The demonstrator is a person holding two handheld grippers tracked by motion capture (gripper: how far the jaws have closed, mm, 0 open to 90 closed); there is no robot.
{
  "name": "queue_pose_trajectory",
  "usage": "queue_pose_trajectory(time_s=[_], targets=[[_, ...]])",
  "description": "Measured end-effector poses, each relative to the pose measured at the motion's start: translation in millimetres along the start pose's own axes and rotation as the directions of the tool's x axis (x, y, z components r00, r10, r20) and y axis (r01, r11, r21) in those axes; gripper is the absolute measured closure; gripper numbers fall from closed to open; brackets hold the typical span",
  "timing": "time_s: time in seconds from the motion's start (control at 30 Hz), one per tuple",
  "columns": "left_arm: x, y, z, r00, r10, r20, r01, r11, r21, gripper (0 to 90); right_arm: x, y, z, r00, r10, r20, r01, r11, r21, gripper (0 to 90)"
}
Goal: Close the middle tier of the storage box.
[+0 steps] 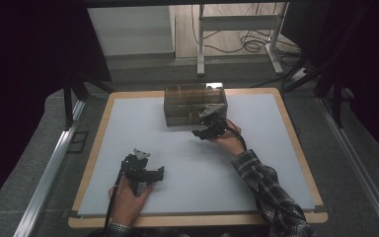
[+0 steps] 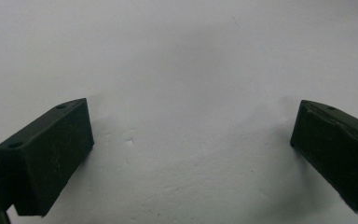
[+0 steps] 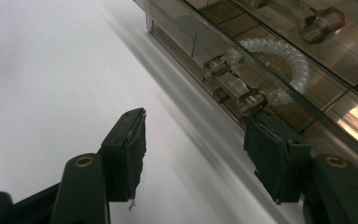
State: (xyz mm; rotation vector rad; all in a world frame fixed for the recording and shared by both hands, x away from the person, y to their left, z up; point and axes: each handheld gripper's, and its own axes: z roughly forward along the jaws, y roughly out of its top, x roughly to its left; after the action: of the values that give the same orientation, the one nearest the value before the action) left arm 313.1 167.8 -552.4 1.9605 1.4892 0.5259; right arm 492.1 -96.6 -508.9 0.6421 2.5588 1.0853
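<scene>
Progress so far looks early, by my reading: you are bringing the right gripper [image 1: 203,129] up to the front face of the smoky clear drawer box [image 1: 195,103], which is sitting at the far middle of the worktop [image 1: 276,148], and nothing is in your grip yet.

In the right gripper view the fingers [image 3: 131,154] are standing partly apart with bare worktop between them. One is hovering just beside the clear drawer handle [image 3: 230,84]; whether it is touching the box front I cannot tell. The handle is not between the fingers. Behind the front panel a coiled clear tube [image 3: 286,60] is lying inside a compartment, and a small clear piece with a reddish end [image 3: 324,23] is lying in another, farther back.

The drawers are looking closed and flush with the box front in both views, so the opening step is not yet done.

Your left gripper [image 1: 153,174] is resting near the front of the worktop, well apart from the box. Its fingers [image 2: 46,158] are spread wide over bare white surface, holding nothing.

Left to do, as I judge it: you are still needing to line the right fingers around the handle, close on it, and draw it out toward you. Retrieving contents would follow.
</scene>
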Motion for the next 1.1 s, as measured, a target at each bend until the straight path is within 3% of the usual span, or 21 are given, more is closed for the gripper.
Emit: queue_pose_trajectory(time_s=[1.1], targets=[[0.1, 0.0, 0.0, 1.0, 0.001, 0.0, -0.001, 1.0, 0.001, 0.0, -7.7, 5.2, 8.2, 0.9998, 0.006, 0.018, -0.006, 1.0, 0.005, 38.1]])
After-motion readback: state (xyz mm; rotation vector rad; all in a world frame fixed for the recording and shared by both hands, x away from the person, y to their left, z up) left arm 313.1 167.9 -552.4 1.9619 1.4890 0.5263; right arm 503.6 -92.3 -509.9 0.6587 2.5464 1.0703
